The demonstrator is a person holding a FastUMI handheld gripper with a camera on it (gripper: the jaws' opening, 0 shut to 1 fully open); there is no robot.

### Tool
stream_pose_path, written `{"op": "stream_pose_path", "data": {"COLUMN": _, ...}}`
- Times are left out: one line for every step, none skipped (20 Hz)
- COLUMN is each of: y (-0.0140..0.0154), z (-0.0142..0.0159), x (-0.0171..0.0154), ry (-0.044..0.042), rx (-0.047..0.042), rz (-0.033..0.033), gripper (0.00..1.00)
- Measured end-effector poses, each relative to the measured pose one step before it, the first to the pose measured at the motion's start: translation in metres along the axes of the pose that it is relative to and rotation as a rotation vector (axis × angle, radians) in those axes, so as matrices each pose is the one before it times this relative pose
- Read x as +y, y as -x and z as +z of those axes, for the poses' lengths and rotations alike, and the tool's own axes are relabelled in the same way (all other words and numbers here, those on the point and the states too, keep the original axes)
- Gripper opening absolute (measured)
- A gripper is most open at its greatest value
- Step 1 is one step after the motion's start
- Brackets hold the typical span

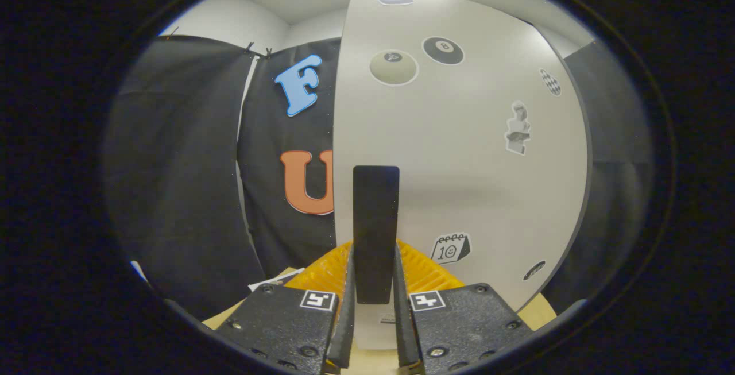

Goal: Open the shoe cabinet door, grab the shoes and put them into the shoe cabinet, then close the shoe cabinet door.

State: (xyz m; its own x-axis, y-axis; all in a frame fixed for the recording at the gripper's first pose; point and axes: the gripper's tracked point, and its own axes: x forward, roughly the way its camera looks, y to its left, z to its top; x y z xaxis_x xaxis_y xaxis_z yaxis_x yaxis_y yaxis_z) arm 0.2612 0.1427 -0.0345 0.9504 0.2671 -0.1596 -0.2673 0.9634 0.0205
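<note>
The gripper (375, 283) is closed on the handle (375, 225) of the cabinet door (459, 162). The handle is a dark upright bar, and its lower part sits between the two fingers (347, 300), which press on it from both sides. The upper part of the handle rises above the fingertips and stands free.

The door is a pale panel directly ahead of the gripper, very near. It carries several stickers, among them a ball sticker (443, 50) high up and a calendar sticker (451, 248) low, just right of the handle. The left edge of the door runs upright just left of the handle. Beyond this edge hangs the black cloth wall (178, 180), which stands farther back, so there is open room on that side. The right edge of the door curves down far from the fingers.

Below the gripper a wooden surface (540, 312) is visible, with a white paper (275, 279) lying to the left.
</note>
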Motion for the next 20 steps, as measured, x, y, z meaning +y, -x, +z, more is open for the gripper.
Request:
{"op": "stream_pose_path", "data": {"y": 0.0064, "z": -0.00067, "x": -0.00037, "ry": -0.00621, "rx": 0.01074, "rz": 0.0258, "gripper": 0.33}}
{"op": "stream_pose_path", "data": {"y": 0.00651, "z": -0.00039, "x": 0.00003, "ry": 0.00233, "rx": 0.00728, "rz": 0.02796, "gripper": 0.32}}
{"op": "stream_pose_path", "data": {"y": 0.00563, "z": -0.00055, "x": -0.00017, "ry": 0.00542, "rx": 0.00588, "rz": 0.02741, "gripper": 0.31}}
{"op": "stream_pose_path", "data": {"y": 0.00668, "z": -0.00026, "x": 0.00033, "ry": -0.00751, "rx": 0.00384, "rz": 0.02289, "gripper": 0.3}}
{"op": "stream_pose_path", "data": {"y": 0.00784, "z": 0.00028, "x": 0.00136, "ry": -0.00525, "rx": 0.0058, "rz": 0.01935, "gripper": 0.29}}
{"op": "stream_pose_path", "data": {"y": 0.00783, "z": 0.00041, "x": 0.00093, "ry": -0.00015, "rx": 0.00278, "rz": 0.01533, "gripper": 0.29}}
{"op": "stream_pose_path", "data": {"y": 0.00706, "z": -0.00008, "x": -0.00098, "ry": 0.00218, "rx": 0.00101, "rz": 0.01166, "gripper": 0.29}}
{"op": "stream_pose_path", "data": {"y": 0.00676, "z": -0.00048, "x": -0.00205, "ry": 0.00497, "rx": 0.00241, "rz": 0.00933, "gripper": 0.28}}
{"op": "stream_pose_path", "data": {"y": 0.00693, "z": -0.00201, "x": -0.00088, "ry": -0.00036, "rx": -0.00171, "rz": 0.01101, "gripper": 0.28}}
{"op": "stream_pose_path", "data": {"y": 0.00703, "z": -0.00074, "x": -0.00113, "ry": 0.00662, "rx": 0.00138, "rz": 0.00955, "gripper": 0.28}}
{"op": "stream_pose_path", "data": {"y": 0.00758, "z": -0.00049, "x": -0.00116, "ry": 0.00629, "rx": 0.00082, "rz": 0.00715, "gripper": 0.28}}
{"op": "stream_pose_path", "data": {"y": 0.0078, "z": -0.00054, "x": -0.00245, "ry": 0.00448, "rx": 0.00223, "rz": 0.00607, "gripper": 0.28}}
{"op": "stream_pose_path", "data": {"y": 0.00735, "z": 0.00017, "x": -0.00174, "ry": -0.0069, "rx": 0.00364, "rz": 0.00588, "gripper": 0.28}}
{"op": "stream_pose_path", "data": {"y": 0.00742, "z": -0.00123, "x": -0.0015, "ry": -0.00465, "rx": 0.00108, "rz": 0.00674, "gripper": 0.28}}
{"op": "stream_pose_path", "data": {"y": 0.00781, "z": -0.00105, "x": -0.00191, "ry": 0.00388, "rx": -0.00007, "rz": 0.00803, "gripper": 0.28}}
{"op": "stream_pose_path", "data": {"y": 0.00765, "z": -0.00114, "x": -0.00268, "ry": -0.00252, "rx": -0.00248, "rz": 0.00533, "gripper": 0.28}}
{"op": "stream_pose_path", "data": {"y": 0.00611, "z": -0.00059, "x": -0.0044, "ry": 0.00369, "rx": -0.003, "rz": 0.00254, "gripper": 0.28}}
{"op": "stream_pose_path", "data": {"y": 0.00617, "z": -0.00084, "x": -0.00338, "ry": 0.00967, "rx": -0.0039, "rz": 0.00247, "gripper": 0.28}}
{"op": "stream_pose_path", "data": {"y": 0.00505, "z": -0.00013, "x": -0.00269, "ry": -0.00129, "rx": -0.00115, "rz": 0.00181, "gripper": 0.28}}
{"op": "stream_pose_path", "data": {"y": 0.00703, "z": -0.00194, "x": -0.0032, "ry": 0.00371, "rx": 0.00092, "rz": 0.00227, "gripper": 0.28}}
